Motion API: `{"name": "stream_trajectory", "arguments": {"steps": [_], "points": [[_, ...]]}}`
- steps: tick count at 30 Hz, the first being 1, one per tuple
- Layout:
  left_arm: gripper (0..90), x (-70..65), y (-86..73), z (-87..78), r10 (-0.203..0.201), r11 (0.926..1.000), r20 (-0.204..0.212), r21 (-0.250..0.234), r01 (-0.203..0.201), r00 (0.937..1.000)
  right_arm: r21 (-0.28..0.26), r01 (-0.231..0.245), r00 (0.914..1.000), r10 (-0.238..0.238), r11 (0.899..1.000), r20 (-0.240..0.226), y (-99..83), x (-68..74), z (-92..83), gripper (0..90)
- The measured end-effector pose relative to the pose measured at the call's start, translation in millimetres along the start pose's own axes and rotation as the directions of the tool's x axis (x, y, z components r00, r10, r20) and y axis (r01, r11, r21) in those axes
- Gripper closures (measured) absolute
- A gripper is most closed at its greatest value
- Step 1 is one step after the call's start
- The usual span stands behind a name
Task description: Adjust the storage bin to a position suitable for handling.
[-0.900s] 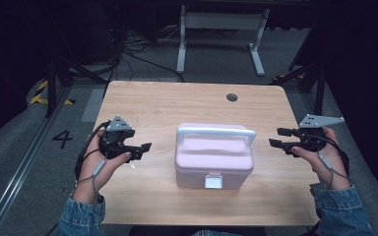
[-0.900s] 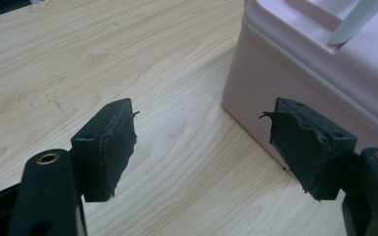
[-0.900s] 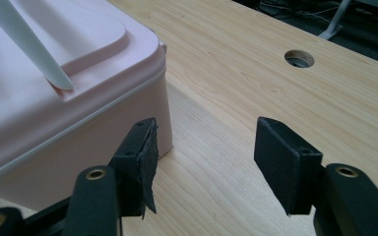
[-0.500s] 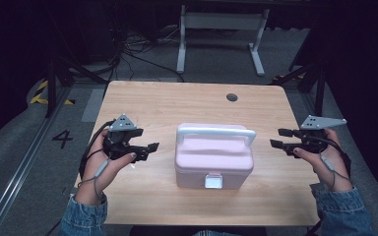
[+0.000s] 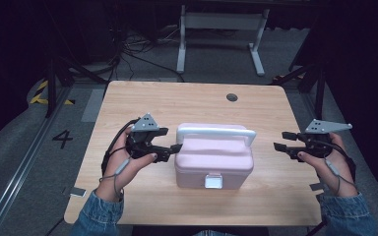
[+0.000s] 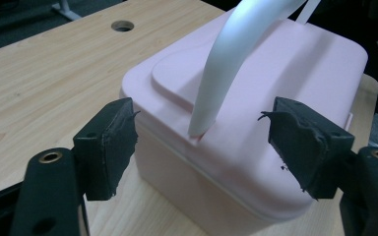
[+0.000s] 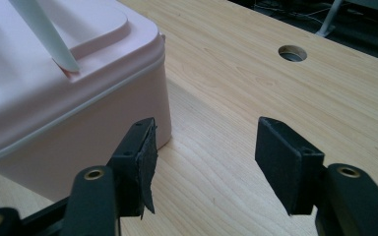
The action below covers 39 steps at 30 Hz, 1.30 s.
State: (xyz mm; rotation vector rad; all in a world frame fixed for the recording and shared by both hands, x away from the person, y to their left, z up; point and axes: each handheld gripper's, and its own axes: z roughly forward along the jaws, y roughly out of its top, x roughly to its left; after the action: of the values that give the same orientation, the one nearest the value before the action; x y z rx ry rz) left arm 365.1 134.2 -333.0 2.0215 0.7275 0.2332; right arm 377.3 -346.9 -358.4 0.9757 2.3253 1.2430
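The step in hand is judged to be the approach to the pink box [image 5: 214, 164], which is seen closed at the middle of the wooden table [image 5: 142, 98]: rounded corners, a raised lid panel, a white handle [image 5: 216, 132] standing upright over the lid and a white latch [image 5: 213, 182] on its near face. The left gripper [image 5: 173, 149] is held just beside the box's left end with its jaws wide apart and nothing gripped, while the right gripper [image 5: 284, 140] is held apart from the box's right end, equally spread and empty. For the next move, the handle's foot or the latch would probably have to be brought squarely between the left jaws before any closing is attempted.
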Motion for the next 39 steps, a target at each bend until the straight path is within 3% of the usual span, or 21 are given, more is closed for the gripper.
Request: {"name": "stream_trajectory", "arguments": {"steps": [7, 13, 16, 18, 25, 30, 39], "points": [[27.5, -0.2, 6.2, 12.8, -0.005, 0.9998, 0.005, -0.017, 0.005, 1.0000, -0.006, -0.007, 0.9997, 0.007, 1.000, 0.025, -5.8, 0.7, -3.2, 40.9], [32.3, -2.0, 12.8, 25.5, 0.028, 0.9990, 0.030, -0.036, -0.027, 0.9991, -0.008, -0.017, 0.9988, 0.018, 1.000, 0.045, -10.3, 0.8, -6.2, 40.2], [42.6, -4.1, 14.6, 30.1, 0.032, 0.9990, 0.025, -0.032, -0.031, 0.9992, 0.001, -0.024, 0.9990, 0.024, 1.000, 0.037, -12.5, 0.3, -6.1, 42.4], [48.5, -5.2, 16.2, 31.3, 0.054, 0.9983, 0.014, -0.024, -0.054, 0.9984, 0.015, -0.036, 0.9990, 0.036, 0.999, 0.026, -13.5, 0.4, -5.6, 44.2], [67.6, -9.9, 21.1, 31.7, 0.081, 0.9958, 0.029, -0.045, -0.079, 0.9963, 0.042, -0.029, 0.9995, 0.029, 0.999, 0.016, -15.7, -0.1, -7.3, 50.7], [70.6, -9.6, 21.8, 31.1, 0.101, 0.9939, 0.018, -0.047, -0.100, 0.9948, 0.038, -0.044, 0.9990, 0.044, 0.998, 0.001, -16.0, 1.2, -7.0, 51.7], [70.9, -9.6, 23.7, 31.2, 0.095, 0.9943, 0.031, -0.051, -0.094, 0.9950, 0.020, -0.061, 0.9980, 0.061, 0.998, -0.016, -16.8, 2.7, -6.0, 51.3]]}}
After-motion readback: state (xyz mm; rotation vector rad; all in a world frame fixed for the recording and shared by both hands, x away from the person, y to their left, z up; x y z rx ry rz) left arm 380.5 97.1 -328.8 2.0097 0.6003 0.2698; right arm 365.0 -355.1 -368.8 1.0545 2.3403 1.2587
